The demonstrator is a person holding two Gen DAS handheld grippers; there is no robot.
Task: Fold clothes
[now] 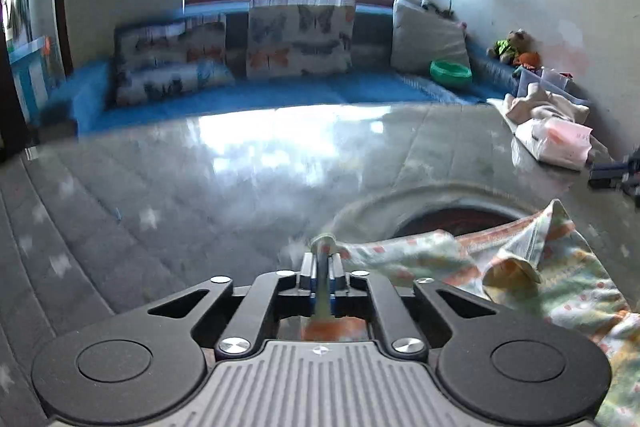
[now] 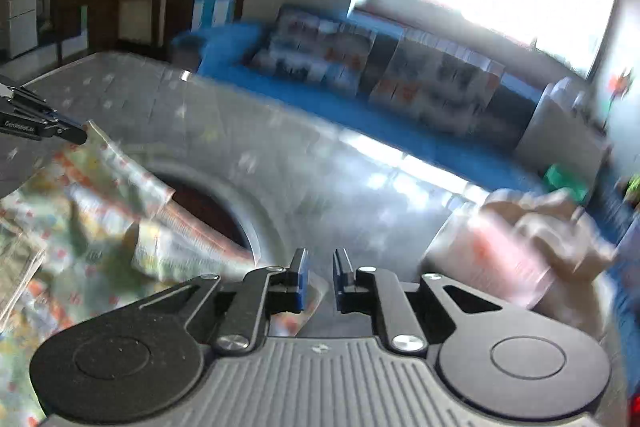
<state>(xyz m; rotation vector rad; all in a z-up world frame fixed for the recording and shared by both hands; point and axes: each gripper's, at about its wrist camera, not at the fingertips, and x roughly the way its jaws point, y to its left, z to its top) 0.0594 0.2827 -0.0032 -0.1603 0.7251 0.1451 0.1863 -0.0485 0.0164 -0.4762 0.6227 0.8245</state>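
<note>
Garment (image 1: 520, 267) edge between left fingers (image 1: 308, 267)

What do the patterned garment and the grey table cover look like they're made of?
Patterned garment: soft thin woven or knit fabric, likely cotton, matte; it drapes and creases, pinched in the left gripper. Table cover: quilted grey padding with stitched lines and pale stars, probably under clear glossy plastic, since it mirrors the window.

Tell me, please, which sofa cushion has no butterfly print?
The plain grey cushion at the right end, behind the green bowl; the others carry butterfly prints.
</note>
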